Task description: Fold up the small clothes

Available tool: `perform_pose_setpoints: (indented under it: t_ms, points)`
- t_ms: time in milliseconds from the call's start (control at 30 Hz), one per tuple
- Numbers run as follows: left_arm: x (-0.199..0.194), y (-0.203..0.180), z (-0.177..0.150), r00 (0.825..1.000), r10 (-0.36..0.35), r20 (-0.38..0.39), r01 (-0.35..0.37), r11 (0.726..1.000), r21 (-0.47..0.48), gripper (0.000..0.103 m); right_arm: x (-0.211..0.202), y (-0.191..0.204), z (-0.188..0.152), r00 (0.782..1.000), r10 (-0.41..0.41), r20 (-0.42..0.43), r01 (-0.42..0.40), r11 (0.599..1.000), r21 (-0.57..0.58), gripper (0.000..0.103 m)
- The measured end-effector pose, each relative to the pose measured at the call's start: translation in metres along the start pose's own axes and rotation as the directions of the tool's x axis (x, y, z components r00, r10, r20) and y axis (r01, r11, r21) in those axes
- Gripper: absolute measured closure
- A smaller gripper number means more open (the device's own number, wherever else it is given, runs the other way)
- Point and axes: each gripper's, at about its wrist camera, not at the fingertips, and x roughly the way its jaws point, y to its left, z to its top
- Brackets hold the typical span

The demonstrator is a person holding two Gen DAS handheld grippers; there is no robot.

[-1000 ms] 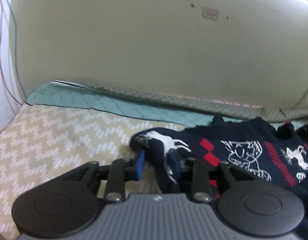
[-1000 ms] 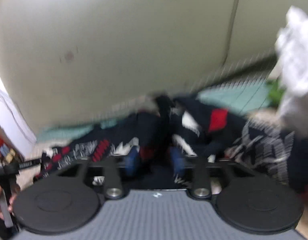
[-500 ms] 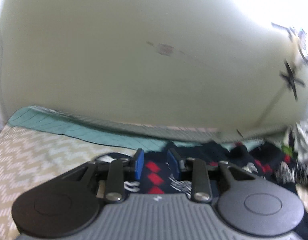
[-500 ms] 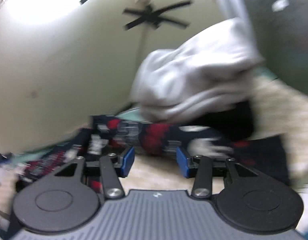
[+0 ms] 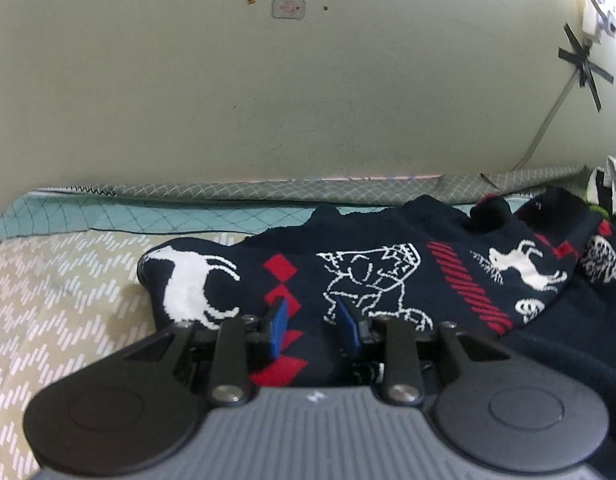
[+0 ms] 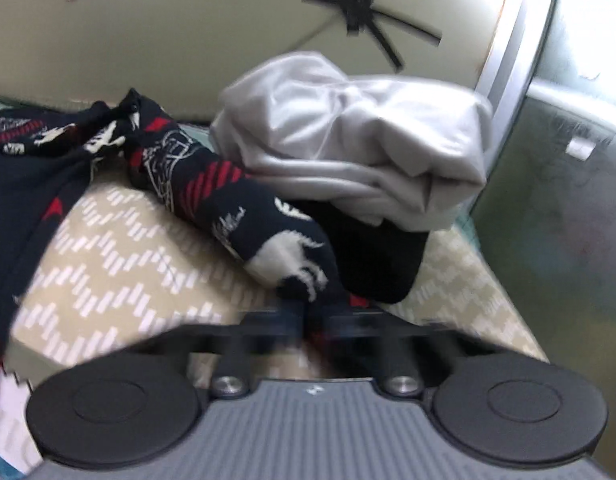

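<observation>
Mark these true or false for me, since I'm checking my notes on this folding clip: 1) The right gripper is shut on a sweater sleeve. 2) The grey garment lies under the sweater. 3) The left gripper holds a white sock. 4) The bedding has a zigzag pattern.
1) True. The right gripper has just been closing, and its jaws now pinch the cuff of the sweater sleeve.
2) False. The grey garment sits folded on a black item, beside the sleeve.
3) False. The left gripper pinches a fold of the dark patterned sweater; no white sock shows.
4) True. The bedding is beige with white zigzag dashes.
</observation>
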Motion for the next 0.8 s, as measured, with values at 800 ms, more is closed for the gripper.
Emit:
perform_pose_setpoints:
  t_ms: [800]
  points:
    - [-0.073,0.093,0.020,0.980,-0.024,0.197,0.087,0.944,-0.318,0.065,-0.037,0.191,0.258,0.645,0.755,0.115,-0.706,0.532,0.468,0.096]
